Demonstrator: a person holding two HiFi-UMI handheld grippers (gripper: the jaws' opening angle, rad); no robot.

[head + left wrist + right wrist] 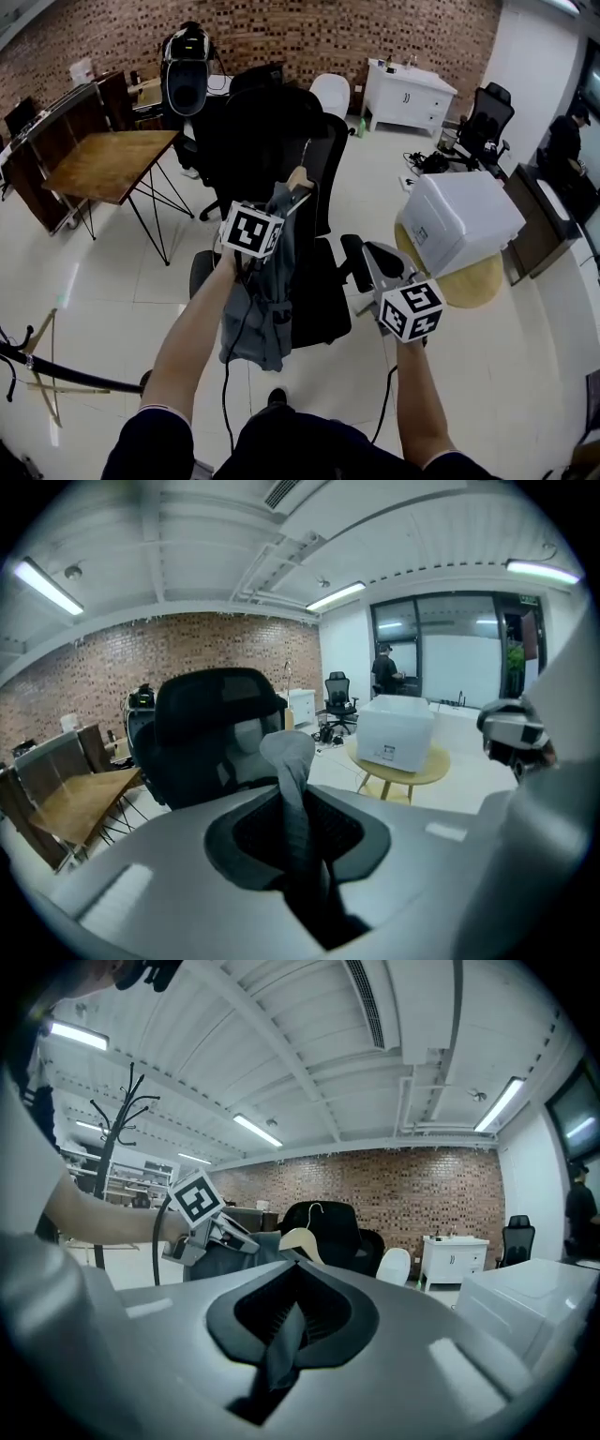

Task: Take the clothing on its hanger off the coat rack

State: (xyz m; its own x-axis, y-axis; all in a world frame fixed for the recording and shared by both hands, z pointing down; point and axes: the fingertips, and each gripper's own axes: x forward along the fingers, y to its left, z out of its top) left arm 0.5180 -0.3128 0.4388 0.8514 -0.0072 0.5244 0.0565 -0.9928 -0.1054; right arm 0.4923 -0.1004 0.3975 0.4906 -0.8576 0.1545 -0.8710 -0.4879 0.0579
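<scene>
Over the floor in front of the black chair [281, 122] hangs the garment [262, 309], grey-blue and soft, falling in long loose folds. It sits on a pale wooden hanger [300, 178], whose thin metal hook rises before the chair's back. The left gripper [279, 214] pinches the cloth near the hanger's shoulder: its jaws are almost together, and a twisted strip of grey cloth stands up between them. The right gripper [356, 258] is just beside the garment, to its right, and apart from it. Its jaws are pressed together and nothing is between them. The rack [120, 1119] stands well apart, behind the left forearm. Further right, a white box [459, 220] rests on a round table [473, 286].
</scene>
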